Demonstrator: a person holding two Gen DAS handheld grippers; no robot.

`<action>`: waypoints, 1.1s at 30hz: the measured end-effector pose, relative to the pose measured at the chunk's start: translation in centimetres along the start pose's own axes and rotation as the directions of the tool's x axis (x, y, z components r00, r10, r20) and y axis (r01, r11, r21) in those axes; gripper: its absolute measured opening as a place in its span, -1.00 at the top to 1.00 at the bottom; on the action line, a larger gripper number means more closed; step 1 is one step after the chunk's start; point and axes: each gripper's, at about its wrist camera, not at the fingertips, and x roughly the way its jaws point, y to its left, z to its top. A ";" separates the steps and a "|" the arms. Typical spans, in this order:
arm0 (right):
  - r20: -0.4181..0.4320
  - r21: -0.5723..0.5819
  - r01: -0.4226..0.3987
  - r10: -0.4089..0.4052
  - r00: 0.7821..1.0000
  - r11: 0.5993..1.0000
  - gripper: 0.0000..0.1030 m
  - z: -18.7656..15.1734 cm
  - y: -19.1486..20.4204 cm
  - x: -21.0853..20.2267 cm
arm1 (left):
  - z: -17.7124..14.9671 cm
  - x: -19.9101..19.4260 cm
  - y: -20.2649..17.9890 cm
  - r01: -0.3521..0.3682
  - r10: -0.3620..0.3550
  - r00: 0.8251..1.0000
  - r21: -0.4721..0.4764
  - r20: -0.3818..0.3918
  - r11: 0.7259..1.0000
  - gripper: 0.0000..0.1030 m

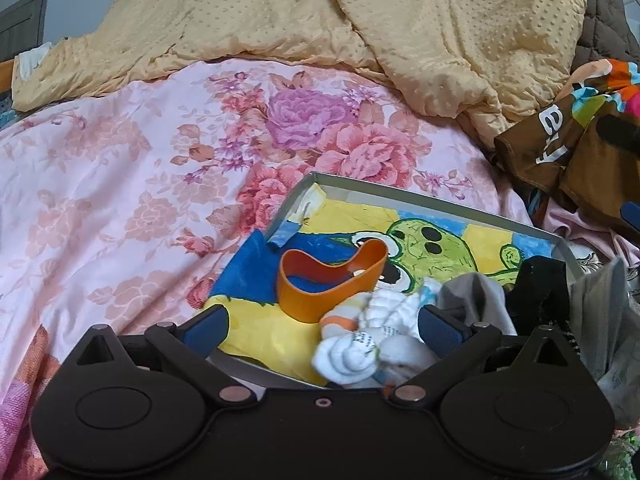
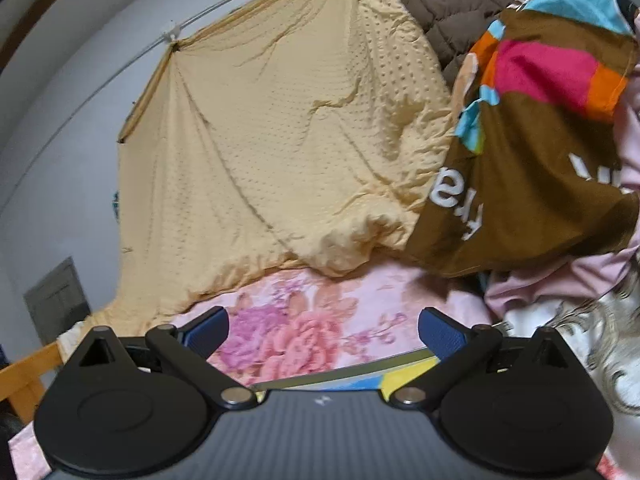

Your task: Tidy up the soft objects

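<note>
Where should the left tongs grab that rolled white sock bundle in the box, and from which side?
Grip the white sock bundle across its thick rolled middle, coming straight down from above. It lies between the open left tongs already, with the orange band close behind it and the grey cloth on its right, so a sideways approach would likely snag those. The soft roll should compress and hold.

Satiny floral bedsheet [image 1: 120,168], dimpled matt yellow quilt [image 1: 400,20], glossy orange plastic cup [image 1: 332,280], ribbed knit socks [image 1: 360,344], possibly cardboard box [image 1: 400,192]
</note>
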 end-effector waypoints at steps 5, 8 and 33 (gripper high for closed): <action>-0.058 -0.031 0.016 -0.018 0.998 0.999 -0.99 0.5 0.8 -0.2 | 0.2 -0.8 0.2 -0.007 0.007 1.000 -0.005 0.000 1.000 -0.95; -0.085 -0.025 0.034 -0.036 0.996 0.999 -0.99 0.5 0.7 -0.2 | 0.3 -1.3 0.0 -0.012 0.012 1.000 0.004 -0.005 1.000 -0.96; -0.162 -0.025 0.064 -0.067 0.984 0.998 -0.99 0.7 4.1 -5.8 | -0.2 -7.2 -0.5 -0.029 0.029 1.000 0.014 0.007 0.999 -0.96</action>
